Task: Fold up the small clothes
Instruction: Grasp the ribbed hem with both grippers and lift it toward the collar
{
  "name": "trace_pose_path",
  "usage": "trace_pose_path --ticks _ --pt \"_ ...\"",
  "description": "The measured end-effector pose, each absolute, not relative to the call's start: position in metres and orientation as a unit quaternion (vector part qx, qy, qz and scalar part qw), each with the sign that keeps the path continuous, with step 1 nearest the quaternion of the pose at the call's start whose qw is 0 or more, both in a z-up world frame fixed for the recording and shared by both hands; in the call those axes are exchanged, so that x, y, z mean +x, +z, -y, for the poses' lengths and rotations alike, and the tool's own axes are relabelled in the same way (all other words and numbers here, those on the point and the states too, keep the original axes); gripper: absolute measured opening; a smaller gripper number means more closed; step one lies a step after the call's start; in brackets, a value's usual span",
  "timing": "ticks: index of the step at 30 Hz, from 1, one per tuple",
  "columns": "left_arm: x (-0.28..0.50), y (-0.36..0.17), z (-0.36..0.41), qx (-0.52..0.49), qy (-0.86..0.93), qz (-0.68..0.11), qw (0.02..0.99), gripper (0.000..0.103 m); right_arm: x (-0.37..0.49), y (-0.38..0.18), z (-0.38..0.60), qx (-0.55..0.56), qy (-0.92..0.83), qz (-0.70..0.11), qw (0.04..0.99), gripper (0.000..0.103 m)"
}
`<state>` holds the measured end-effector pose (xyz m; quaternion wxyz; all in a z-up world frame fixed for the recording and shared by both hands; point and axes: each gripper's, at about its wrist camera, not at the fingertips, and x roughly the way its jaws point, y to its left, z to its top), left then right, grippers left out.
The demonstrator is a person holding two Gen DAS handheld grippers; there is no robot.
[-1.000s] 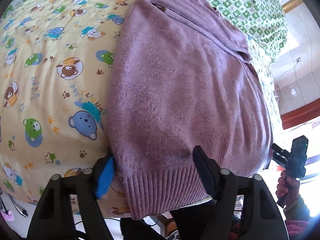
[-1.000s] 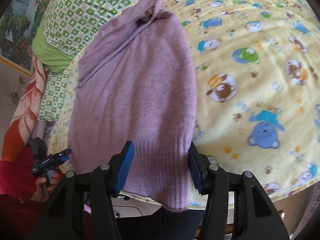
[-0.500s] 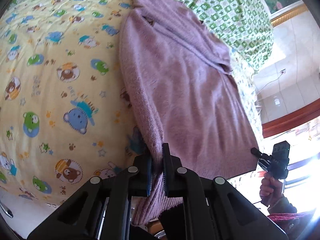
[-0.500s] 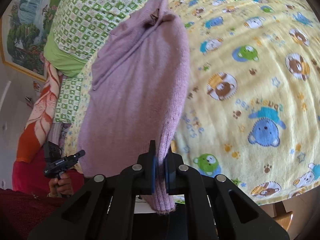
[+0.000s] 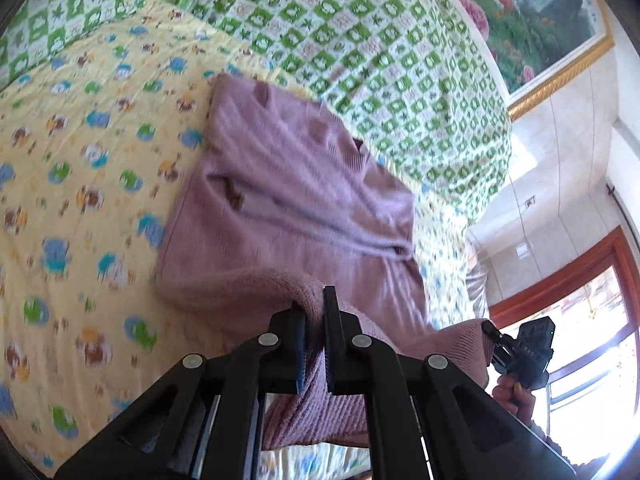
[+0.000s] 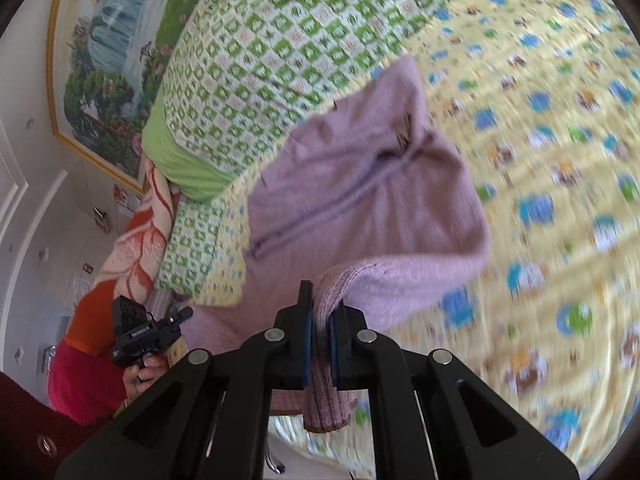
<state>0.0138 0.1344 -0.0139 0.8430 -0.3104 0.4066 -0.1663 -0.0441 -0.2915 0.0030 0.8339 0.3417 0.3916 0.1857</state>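
The left gripper point(image 5: 314, 312) is clenched on the ribbed hem of the purple sweater point(image 5: 304, 200), a fold of knit pinched between its two black fingers and hanging below them. The right gripper point(image 6: 322, 312) is likewise clamped on the hem at the other corner, a strip of ribbing dangling under its pads. Between the two, the hem edge is raised off the bed and curls over toward the chest, while the upper body and collar of the sweater lie flat on the yellow cartoon-print sheet point(image 5: 80, 200). A sleeve seems to be folded across the front, though blur makes that hard to confirm. Beyond the collar lies a green-and-white checked quilt point(image 6: 280, 52), and a framed landscape painting point(image 6: 104, 68) hangs on the wall behind it.
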Motion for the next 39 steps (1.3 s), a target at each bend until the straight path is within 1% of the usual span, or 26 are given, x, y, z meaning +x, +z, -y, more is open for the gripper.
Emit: trace_pose_path --ticks 6,12,21,25,30,35,36,38,39 --pt "0.082 -0.002 -0.138 -0.312 -0.151 -0.388 0.854 0.004 0.03 0.02 0.303 0.343 0.171 -0.359 0.851 0.007" --pt "0.156 0.001 -0.142 -0.319 -0.128 -0.379 0.859 0.004 0.109 0.019 0.315 0.343 0.155 -0.356 0.855 0.007" --pt "0.234 -0.028 -0.15 -0.333 -0.086 -0.396 0.851 0.004 0.213 -0.009 0.322 0.341 0.139 -0.379 0.849 0.007" --pt "0.259 -0.043 -0.154 -0.341 -0.068 -0.4 0.848 0.004 0.242 -0.025 0.331 0.342 0.128 -0.39 0.845 0.007" --pt "0.287 -0.075 -0.157 -0.34 -0.04 -0.425 0.838 0.004 0.264 -0.054 0.337 0.341 0.093 -0.418 0.837 0.008" --pt "0.299 -0.085 -0.153 -0.325 -0.03 -0.44 0.836 0.006 0.273 -0.074 0.339 0.347 0.071 -0.433 0.829 0.009" --pt "0.298 -0.081 -0.153 -0.324 -0.032 -0.439 0.837 0.006 0.274 -0.075 0.34 0.353 0.07 -0.433 0.826 0.01" --pt "0.292 -0.072 -0.153 -0.319 -0.04 -0.435 0.841 0.013 0.274 -0.072 0.341 0.355 0.069 -0.435 0.825 0.011" --pt "0.288 -0.066 -0.153 -0.318 -0.046 -0.434 0.842 0.026 0.273 -0.068 0.341 0.351 0.071 -0.435 0.826 0.014"
